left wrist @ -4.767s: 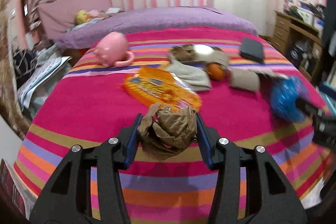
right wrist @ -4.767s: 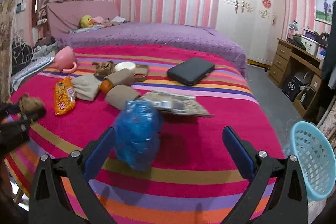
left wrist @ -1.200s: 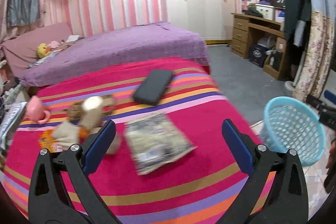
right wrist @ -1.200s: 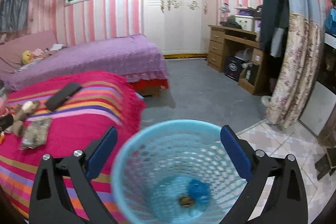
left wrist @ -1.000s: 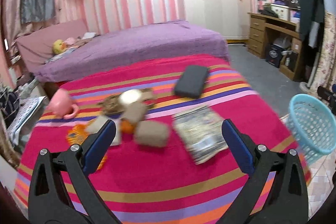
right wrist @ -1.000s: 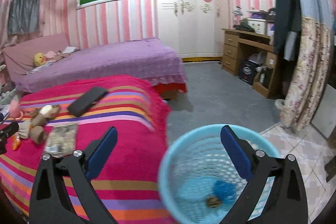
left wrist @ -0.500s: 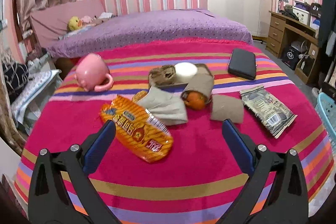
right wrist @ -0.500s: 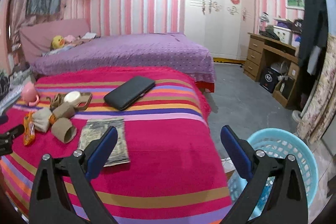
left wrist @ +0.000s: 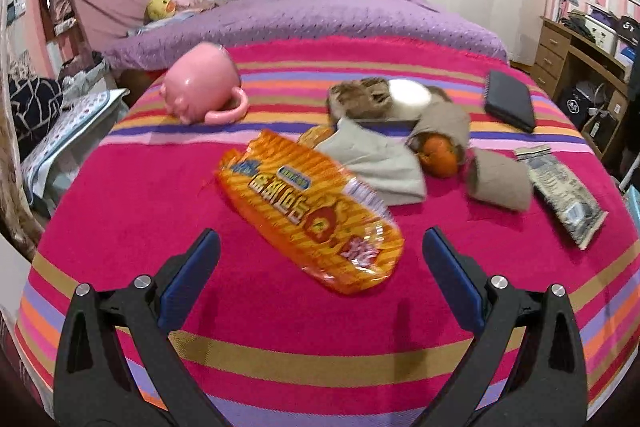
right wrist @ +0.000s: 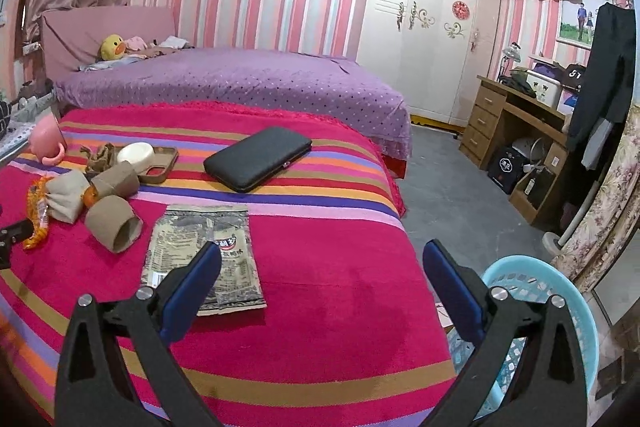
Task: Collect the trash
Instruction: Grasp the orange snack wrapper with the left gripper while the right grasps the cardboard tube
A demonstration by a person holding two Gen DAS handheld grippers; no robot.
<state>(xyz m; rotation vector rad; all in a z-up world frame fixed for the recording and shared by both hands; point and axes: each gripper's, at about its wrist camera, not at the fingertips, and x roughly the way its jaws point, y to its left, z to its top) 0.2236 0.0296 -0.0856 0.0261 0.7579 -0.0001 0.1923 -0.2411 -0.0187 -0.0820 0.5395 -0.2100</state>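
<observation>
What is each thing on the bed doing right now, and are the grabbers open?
Left gripper: open, empty.
Right gripper: open, empty.
Orange crinkly snack bag: lying flat.
Grey printed wrapper: lying flat.
Brown cardboard tube: on its side.
Pink pig-shaped mug: tipped over.
Black flat case: closed.
Light blue plastic basket: upright on the floor.

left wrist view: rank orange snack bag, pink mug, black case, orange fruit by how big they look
1. orange snack bag, clearly largest, though nearest the camera
2. pink mug
3. black case, farther off, so its true size is unsure
4. orange fruit, partly covered
</observation>
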